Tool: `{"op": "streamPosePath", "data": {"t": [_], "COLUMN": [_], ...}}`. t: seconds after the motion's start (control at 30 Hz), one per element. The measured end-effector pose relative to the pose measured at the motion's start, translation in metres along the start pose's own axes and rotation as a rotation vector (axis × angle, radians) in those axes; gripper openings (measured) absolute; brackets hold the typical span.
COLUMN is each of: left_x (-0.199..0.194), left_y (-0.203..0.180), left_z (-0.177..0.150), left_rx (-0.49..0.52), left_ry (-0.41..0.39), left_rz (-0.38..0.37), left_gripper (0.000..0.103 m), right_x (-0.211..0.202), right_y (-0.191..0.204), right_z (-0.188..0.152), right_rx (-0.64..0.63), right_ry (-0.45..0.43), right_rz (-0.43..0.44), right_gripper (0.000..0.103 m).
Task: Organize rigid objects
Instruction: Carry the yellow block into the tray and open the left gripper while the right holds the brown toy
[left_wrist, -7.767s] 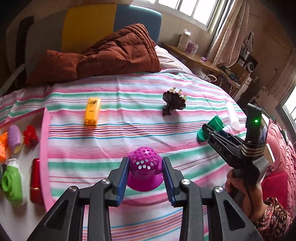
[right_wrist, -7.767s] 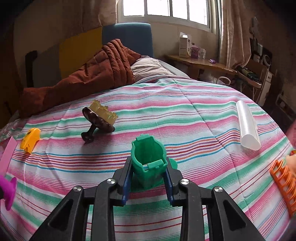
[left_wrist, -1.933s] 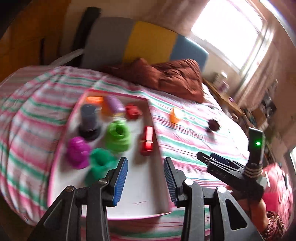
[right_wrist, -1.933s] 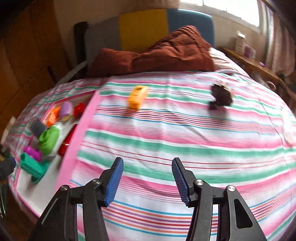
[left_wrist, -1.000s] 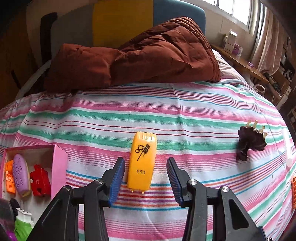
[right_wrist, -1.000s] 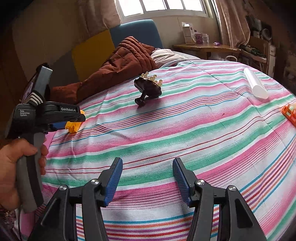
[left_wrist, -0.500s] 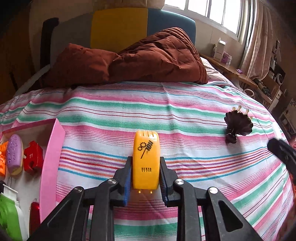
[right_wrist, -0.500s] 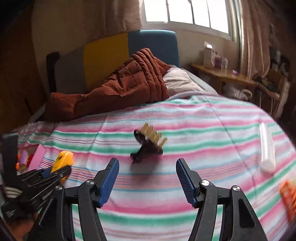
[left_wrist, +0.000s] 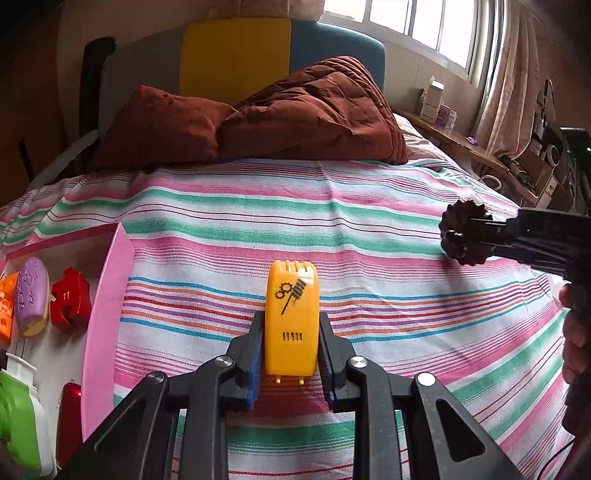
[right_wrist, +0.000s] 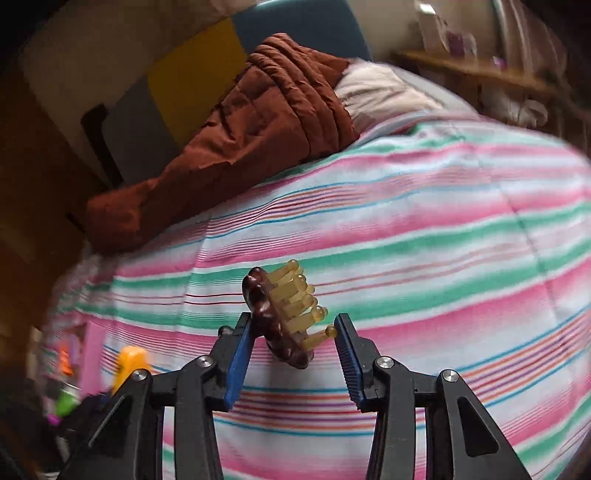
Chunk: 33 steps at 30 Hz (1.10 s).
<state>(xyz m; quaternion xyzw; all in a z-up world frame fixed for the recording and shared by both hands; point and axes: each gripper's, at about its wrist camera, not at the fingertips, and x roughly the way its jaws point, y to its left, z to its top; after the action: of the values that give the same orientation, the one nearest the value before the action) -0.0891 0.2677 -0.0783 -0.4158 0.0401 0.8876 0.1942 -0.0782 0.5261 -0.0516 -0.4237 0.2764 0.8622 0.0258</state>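
My left gripper (left_wrist: 291, 360) is pinched tight on the yellow toy (left_wrist: 292, 321), both blue pads flat against its long sides, so its long axis runs straight ahead along my fingers with the rounded end pointing away toward the brown quilt (left_wrist: 255, 122). It sits on the striped bedspread (left_wrist: 369, 236), low against the cloth, and I cannot tell whether it is lifted clear. The pink tray (left_wrist: 107, 317) lies just to the left of that grip, with the purple piece (left_wrist: 32, 295) and red block (left_wrist: 70, 301) already inside, so I judge the carry is a short sideways swing over the near wall. My right gripper (right_wrist: 293, 350) is closing around the brown brush (right_wrist: 284, 317). The brush is between the pads, its dark back against the left pad (or all but touching, the blur hides it), while the amber bristle tips point at the right pad with a gap left. Its handle end points down toward the cloth. The left hand is clearly the nearer one to the tray.
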Motion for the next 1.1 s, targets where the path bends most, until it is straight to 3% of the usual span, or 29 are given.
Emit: {"op": "streamPosePath", "data": {"t": [0.07, 0.13, 0.23, 0.33, 0.43, 0.53, 0.63, 0.73, 0.77, 0.8, 0.9, 1.1], "left_x": [-0.001, -0.001, -0.001, -0.001, -0.001, -0.001, -0.001, 0.000, 0.000, 0.000, 0.000, 0.001], "left_y": [0.000, 0.000, 0.000, 0.001, 0.001, 0.001, 0.001, 0.002, 0.002, 0.002, 0.001, 0.005], "left_z": [0.000, -0.001, -0.001, -0.001, -0.001, -0.001, -0.001, -0.001, 0.000, -0.001, -0.001, -0.001], "left_rx": [0.001, -0.001, -0.004, -0.008, -0.007, -0.008, -0.011, -0.014, -0.013, -0.012, -0.009, -0.024], "left_ry": [-0.001, -0.002, -0.003, -0.003, -0.004, -0.003, -0.003, -0.004, -0.004, -0.003, -0.002, -0.004], "left_rz": [0.001, -0.001, -0.003, -0.005, -0.004, -0.005, -0.010, -0.013, -0.012, -0.011, -0.008, -0.027], "left_gripper": [0.025, 0.025, 0.025, 0.025, 0.025, 0.025, 0.025, 0.025, 0.025, 0.025, 0.025, 0.025], "right_x": [0.001, 0.002, -0.016, -0.047, -0.072, -0.074, -0.059, -0.035, -0.028, -0.023, -0.018, -0.035], "right_y": [-0.026, -0.051, -0.076, -0.080, -0.056, -0.018, 0.013, 0.023, 0.023, 0.023, 0.024, 0.030], "right_z": [-0.008, -0.020, -0.033, -0.038, -0.043, -0.040, -0.035, -0.031, -0.032, -0.032, -0.033, -0.058], "right_rx": [0.227, 0.394, 0.488, 0.405, 0.216, -0.048, -0.218, -0.278, -0.284, -0.288, -0.291, -0.269], "right_ry": [0.051, 0.079, 0.030, -0.080, -0.176, -0.224, -0.246, -0.222, -0.221, -0.220, -0.247, -0.263], "right_rz": [0.172, 0.250, 0.180, 0.028, -0.068, -0.194, -0.226, -0.251, -0.266, -0.272, -0.292, -0.253], "right_gripper": [0.045, 0.048, 0.055, 0.056, 0.056, 0.056, 0.056, 0.050, 0.045, 0.033, 0.024, 0.024]}}
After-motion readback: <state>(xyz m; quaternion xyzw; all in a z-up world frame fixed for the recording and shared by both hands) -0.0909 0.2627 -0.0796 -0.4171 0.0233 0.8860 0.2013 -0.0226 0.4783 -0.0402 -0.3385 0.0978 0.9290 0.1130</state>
